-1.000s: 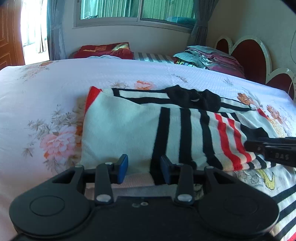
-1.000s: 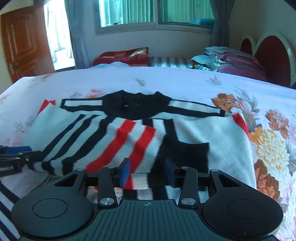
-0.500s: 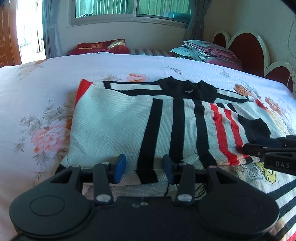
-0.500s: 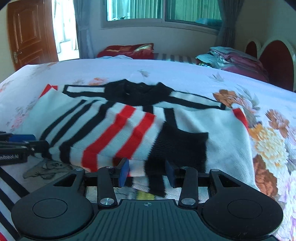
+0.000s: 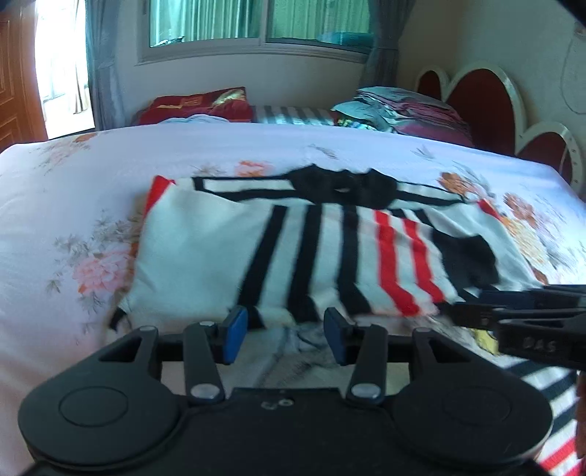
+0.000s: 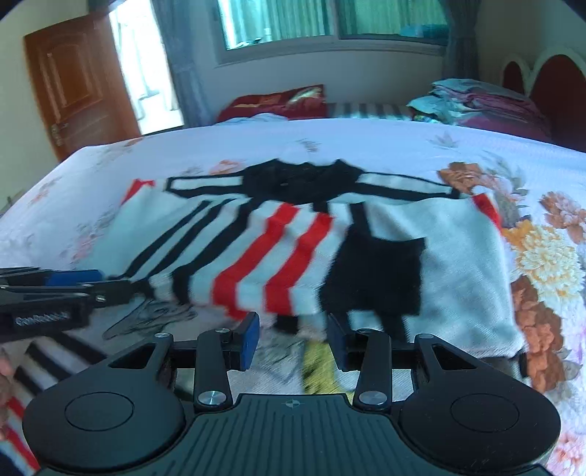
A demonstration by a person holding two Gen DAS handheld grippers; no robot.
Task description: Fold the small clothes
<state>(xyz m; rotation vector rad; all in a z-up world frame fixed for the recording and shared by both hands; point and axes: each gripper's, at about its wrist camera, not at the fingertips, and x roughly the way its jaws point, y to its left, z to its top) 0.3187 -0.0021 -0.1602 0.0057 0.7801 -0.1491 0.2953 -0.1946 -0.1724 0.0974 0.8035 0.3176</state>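
Left wrist view: right tongs (image 5: 454, 311) read "DAS". Both tongs gape wide, holding nothing, left tongs (image 5: 280, 337) just short of the striped sweater (image 5: 293, 249) on the bed (image 5: 55, 205).

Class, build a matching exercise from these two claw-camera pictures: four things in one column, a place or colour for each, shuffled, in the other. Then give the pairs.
Things:
1. striped sweater
2. wooden door
3. red cushion
4. folded clothes pile

Places or colours:
A. far left of the room, brown
B. stacked beside the red headboard
C. spread on the floral bedsheet
D. below the window, past the bed's far edge

Pairs: 1-C, 2-A, 3-D, 4-B
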